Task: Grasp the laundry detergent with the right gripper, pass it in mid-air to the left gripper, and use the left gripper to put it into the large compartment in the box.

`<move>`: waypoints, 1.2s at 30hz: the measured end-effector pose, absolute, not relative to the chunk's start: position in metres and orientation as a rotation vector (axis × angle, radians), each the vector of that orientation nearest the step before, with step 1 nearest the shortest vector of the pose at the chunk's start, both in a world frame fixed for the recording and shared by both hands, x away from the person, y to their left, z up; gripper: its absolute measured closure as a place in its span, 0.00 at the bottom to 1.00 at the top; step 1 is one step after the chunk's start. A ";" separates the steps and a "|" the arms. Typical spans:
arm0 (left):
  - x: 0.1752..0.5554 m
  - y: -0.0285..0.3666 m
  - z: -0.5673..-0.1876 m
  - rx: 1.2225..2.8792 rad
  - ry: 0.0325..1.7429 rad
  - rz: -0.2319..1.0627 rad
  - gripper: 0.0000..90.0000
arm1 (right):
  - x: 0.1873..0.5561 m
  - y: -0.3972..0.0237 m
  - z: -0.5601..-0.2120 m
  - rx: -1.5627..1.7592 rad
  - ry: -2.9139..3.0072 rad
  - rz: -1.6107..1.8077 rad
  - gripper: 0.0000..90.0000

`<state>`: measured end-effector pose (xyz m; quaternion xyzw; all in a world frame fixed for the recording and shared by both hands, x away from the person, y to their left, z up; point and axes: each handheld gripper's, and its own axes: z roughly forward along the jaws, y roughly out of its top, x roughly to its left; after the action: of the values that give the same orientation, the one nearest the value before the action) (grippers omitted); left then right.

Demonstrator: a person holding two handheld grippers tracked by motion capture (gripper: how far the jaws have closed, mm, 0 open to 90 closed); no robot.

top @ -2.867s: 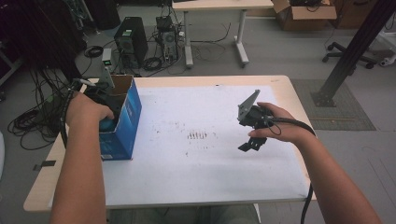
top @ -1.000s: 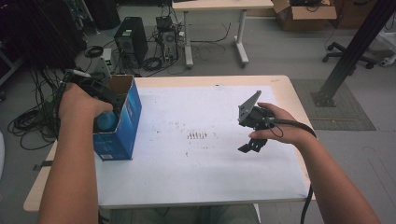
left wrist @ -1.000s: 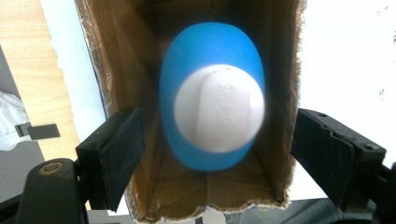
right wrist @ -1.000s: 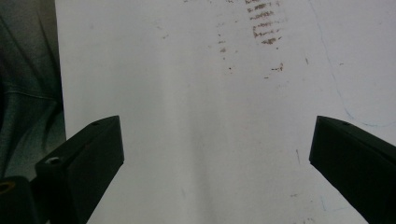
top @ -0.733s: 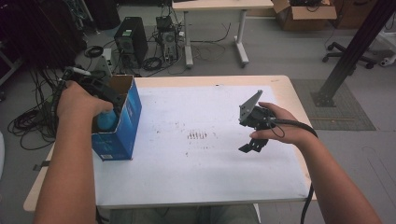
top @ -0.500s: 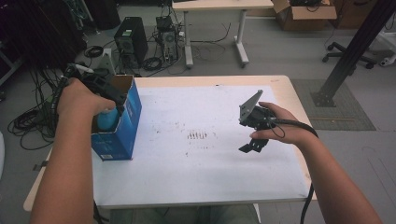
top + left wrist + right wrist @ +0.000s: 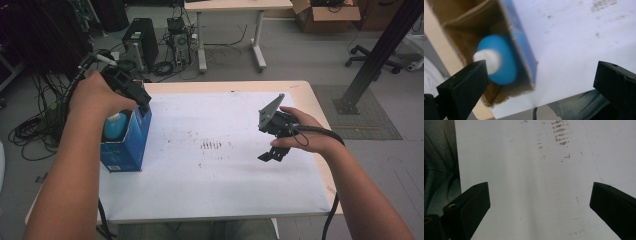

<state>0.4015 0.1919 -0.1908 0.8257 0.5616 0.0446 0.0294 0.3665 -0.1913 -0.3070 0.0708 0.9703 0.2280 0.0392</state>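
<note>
An open blue cardboard box [image 7: 124,146] stands at the table's left edge, and a blue bottle with a white cap [image 7: 115,127] sits upright inside it. My left gripper [image 7: 141,100] hovers just above the box's far end. Its jaws have just been opening and nothing is between them. In the left gripper view the bottle [image 7: 504,65] lies below in the box [image 7: 523,48], apart from the left gripper [image 7: 541,80]. My right gripper [image 7: 273,145] hangs open over the table's right part. The right gripper [image 7: 540,205] holds nothing above the white table [image 7: 529,182].
The white tabletop [image 7: 220,180] has a patch of dark smudges [image 7: 212,145] at its middle. Beyond the table are a computer tower [image 7: 139,37], tangled cables [image 7: 35,125], another desk [image 7: 230,7], a cardboard box [image 7: 325,9] and a black slanted post [image 7: 382,47].
My left hand has lifted up and back out of the blue box with its jaws spreading, and the bottle stays in the box. The right hand has kept still.
</note>
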 end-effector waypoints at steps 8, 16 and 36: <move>0.392 0.154 -0.166 2.658 1.450 0.175 0.00 | 0.365 -0.192 -0.303 0.217 2.971 0.692 0.04; 0.377 0.115 -0.167 2.793 1.153 0.181 0.00 | 0.363 -0.194 -0.299 0.198 2.969 0.633 0.04; 0.341 0.077 -0.191 2.995 0.562 0.095 0.00 | 0.365 -0.180 -0.290 0.158 3.007 0.535 0.04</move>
<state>0.3413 0.0770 -0.1905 0.9813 0.1841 0.0312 0.0462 0.3645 -0.1801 -0.2896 0.0516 0.9824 0.1749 0.0414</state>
